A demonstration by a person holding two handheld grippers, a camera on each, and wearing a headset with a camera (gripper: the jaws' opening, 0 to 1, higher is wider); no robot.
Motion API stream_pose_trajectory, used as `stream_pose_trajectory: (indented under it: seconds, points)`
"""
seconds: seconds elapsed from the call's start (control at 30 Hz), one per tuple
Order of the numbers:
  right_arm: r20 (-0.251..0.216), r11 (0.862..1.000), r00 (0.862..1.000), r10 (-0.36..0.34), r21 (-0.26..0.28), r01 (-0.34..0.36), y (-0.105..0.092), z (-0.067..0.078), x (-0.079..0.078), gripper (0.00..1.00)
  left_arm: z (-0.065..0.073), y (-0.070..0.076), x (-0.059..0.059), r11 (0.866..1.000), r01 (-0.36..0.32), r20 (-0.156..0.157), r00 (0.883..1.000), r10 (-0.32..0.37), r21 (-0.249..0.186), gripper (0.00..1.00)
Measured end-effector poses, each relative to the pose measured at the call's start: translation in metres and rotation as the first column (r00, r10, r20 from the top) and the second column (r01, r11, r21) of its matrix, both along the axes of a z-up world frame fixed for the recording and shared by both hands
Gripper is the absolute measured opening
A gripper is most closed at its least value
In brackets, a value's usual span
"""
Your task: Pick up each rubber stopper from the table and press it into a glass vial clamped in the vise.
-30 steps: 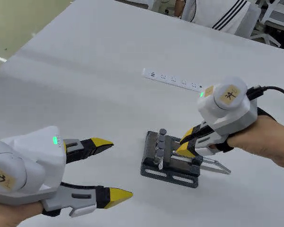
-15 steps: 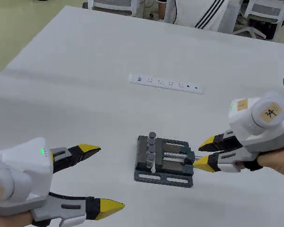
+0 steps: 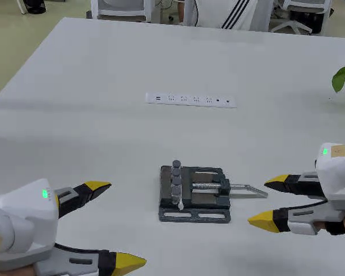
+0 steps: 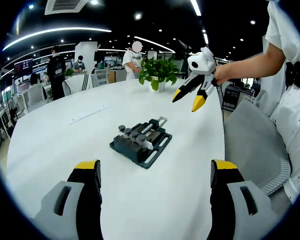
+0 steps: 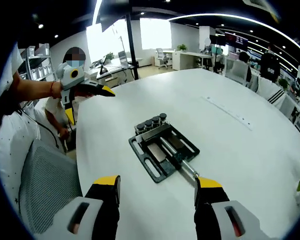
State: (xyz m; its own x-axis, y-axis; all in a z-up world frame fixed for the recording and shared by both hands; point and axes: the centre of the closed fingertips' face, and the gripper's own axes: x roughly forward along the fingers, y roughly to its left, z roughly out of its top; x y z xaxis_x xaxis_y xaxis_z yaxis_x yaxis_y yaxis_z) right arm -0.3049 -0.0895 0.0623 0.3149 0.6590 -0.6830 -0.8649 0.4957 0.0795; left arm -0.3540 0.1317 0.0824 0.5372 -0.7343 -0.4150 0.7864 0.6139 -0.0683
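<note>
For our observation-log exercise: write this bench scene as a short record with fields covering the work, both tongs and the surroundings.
surface: white table
holder: black vise, mid-table
work: row of glass vials clamped in it, dark stoppers on top
left: left tongs open, empty, apart from the vise
right: right tongs open, empty, apart from the vise
background: white power strip beyond the vise
</note>
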Motion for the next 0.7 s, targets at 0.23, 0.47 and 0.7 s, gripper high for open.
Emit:
stream_pose_trajectory:
  seconds: [0.23,0.47,0.7]
  points:
    - [0.044,0.997,0.999,-0.008,0.078,0.004,-0.005,-0.004,-0.011,0.82,-0.005,0.002,0.005,1.000,-0.018,-0.013,1.000,0.018,-0.001,0.95]
    - [0.049,0.992,0.998,-0.027,0.121,0.021,-0.010,-0.006,-0.017,0.89,-0.010,0.001,0.006,1.000,-0.025,-0.020,0.999,0.025,0.007,0.99]
    - [0.057,0.989,0.998,-0.021,0.147,0.013,-0.007,-0.005,-0.019,0.91,-0.014,-0.002,0.006,0.999,-0.037,-0.029,0.999,0.037,0.005,0.99]
